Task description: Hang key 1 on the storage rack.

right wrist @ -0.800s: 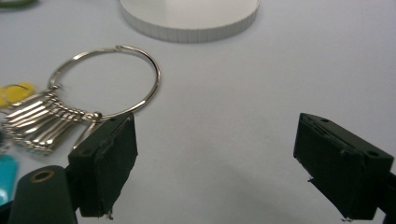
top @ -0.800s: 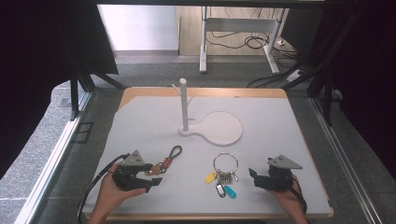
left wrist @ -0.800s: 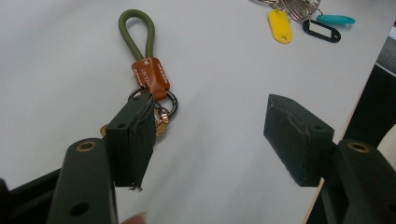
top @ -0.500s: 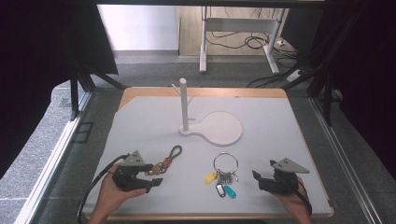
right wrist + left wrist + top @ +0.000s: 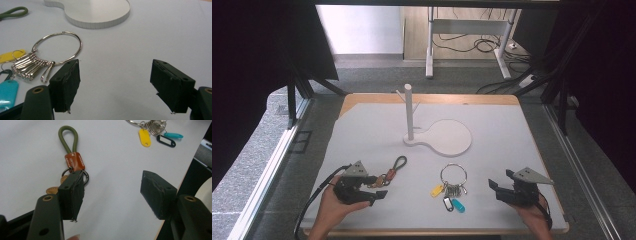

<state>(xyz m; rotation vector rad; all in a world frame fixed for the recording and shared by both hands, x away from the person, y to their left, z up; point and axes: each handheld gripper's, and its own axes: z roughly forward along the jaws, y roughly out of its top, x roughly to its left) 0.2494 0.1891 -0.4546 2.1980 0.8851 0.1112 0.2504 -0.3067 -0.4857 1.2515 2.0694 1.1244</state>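
Spanning a wood-edged table (image 5: 362, 98), white mat (image 5: 522, 145) over grey floor (image 5: 257, 165).

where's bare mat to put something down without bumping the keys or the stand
Free: the right side of the mat, between the stand's round base and the right gripper; also the left stretch beside the post. Crowded: the near middle, with the key ring and strap keychain by the left gripper.

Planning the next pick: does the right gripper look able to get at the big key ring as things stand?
Probably yes: the right gripper is open, and only bare mat lies between it and the key ring.
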